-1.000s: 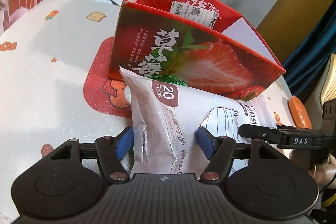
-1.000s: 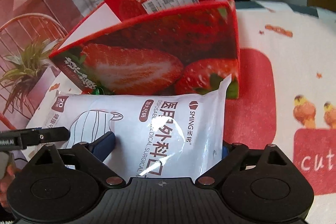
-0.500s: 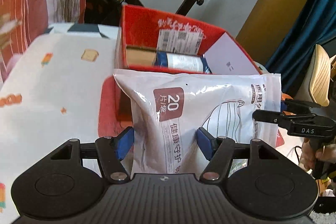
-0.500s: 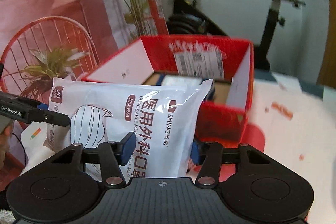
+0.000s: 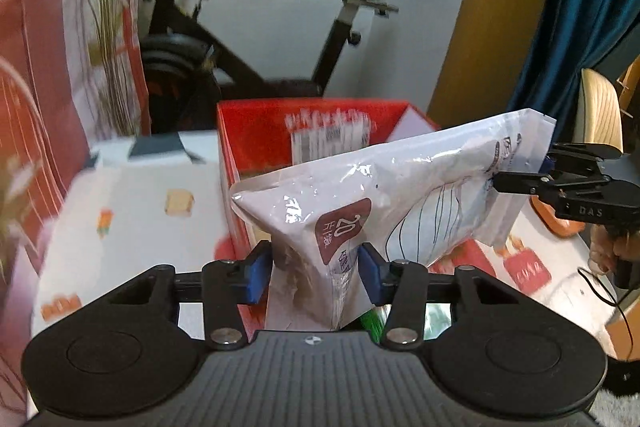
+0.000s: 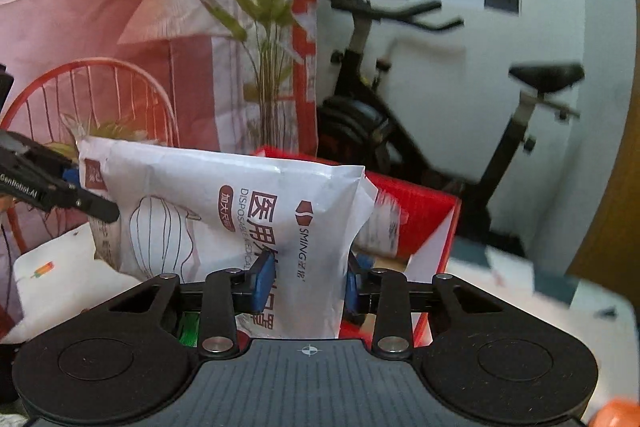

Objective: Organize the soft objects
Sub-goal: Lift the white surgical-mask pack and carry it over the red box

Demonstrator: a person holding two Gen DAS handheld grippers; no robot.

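Observation:
A white pack of surgical masks (image 5: 420, 195) hangs in the air in front of the open red strawberry box (image 5: 256, 131). My left gripper (image 5: 316, 271) is closing; its blue pads squeeze the pack's left end, which folds into a ridge. My right gripper (image 6: 306, 281) is closing too and pinches the pack's (image 6: 240, 195) right end between its pads. Each wrist view shows the other gripper at the pack's far end: the right gripper (image 5: 520, 179) and the left gripper (image 6: 92, 205). The box (image 6: 420, 207) stands just behind the pack.
The table (image 5: 120, 211) carries a white cartoon-print cloth. An exercise bike (image 5: 248, 39) stands behind the box. A plant (image 6: 264, 7) and a red wire chair (image 6: 100, 83) are at the left. An orange plate (image 5: 560, 223) lies at the right. Something green (image 6: 188, 327) lies under the pack.
Both grippers rose together, taking the mask pack off the table to about the height of the box's rim. Both pairs of jaws narrowed and the pack crumpled between them.

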